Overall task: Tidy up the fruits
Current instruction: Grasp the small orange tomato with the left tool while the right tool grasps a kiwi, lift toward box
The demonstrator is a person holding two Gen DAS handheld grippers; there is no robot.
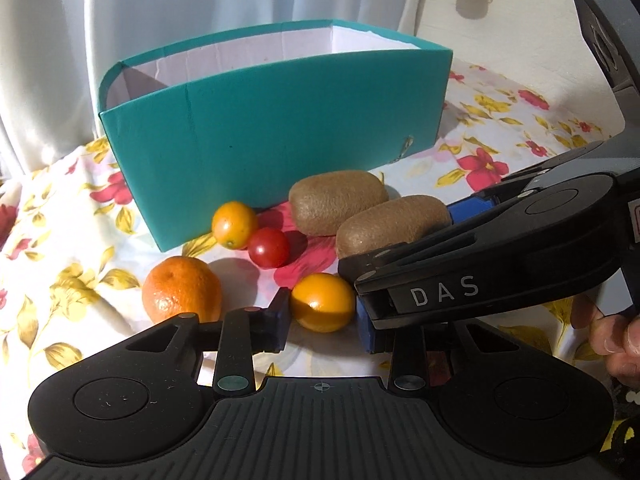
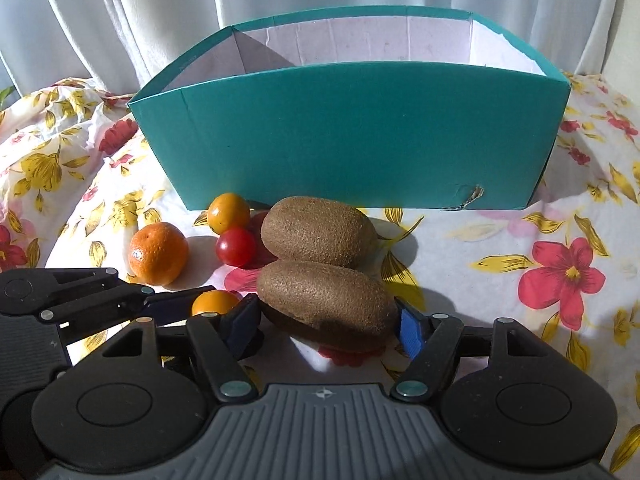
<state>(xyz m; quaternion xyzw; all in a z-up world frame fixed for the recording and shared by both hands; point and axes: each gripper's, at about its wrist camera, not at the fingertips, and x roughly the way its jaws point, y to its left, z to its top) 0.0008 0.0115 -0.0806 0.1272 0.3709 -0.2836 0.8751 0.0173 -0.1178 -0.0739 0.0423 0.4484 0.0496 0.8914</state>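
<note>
So both grippers are lined up on fruit at once here, and nothing's in the box yet as far as I can see (only the far inside walls show, the floor of it is hidden).

Left to right: the left gripper (image 1: 323, 322) has its jaws spread around a small orange tomato (image 1: 322, 301), pads just beside it on either side, looks like touching or almost, can't quite tell. The right gripper (image 2: 326, 326) is doing the same with the near kiwi (image 2: 326, 303), jaws spread wide with a pad at each end of it, not clearly squeezing yet.

My read is we're at the grab step. Next move would be to close on each fruit, lift, and carry it up over the front wall of the teal box (image 2: 352, 132), which stands right behind the pile. The kiwi leans against its twin, so lifting may nudge that one.

Count, on the flowered cloth (image 2: 520, 240):
- 1 mandarin (image 1: 182, 289), far left
- 2 little orange tomatoes, the other one (image 1: 234, 225) sitting by the box
- 1 red cherry tomato (image 1: 269, 247), touching it
- 2 kiwis, the far one (image 1: 337, 203) near the box wall
- 1 box
</note>
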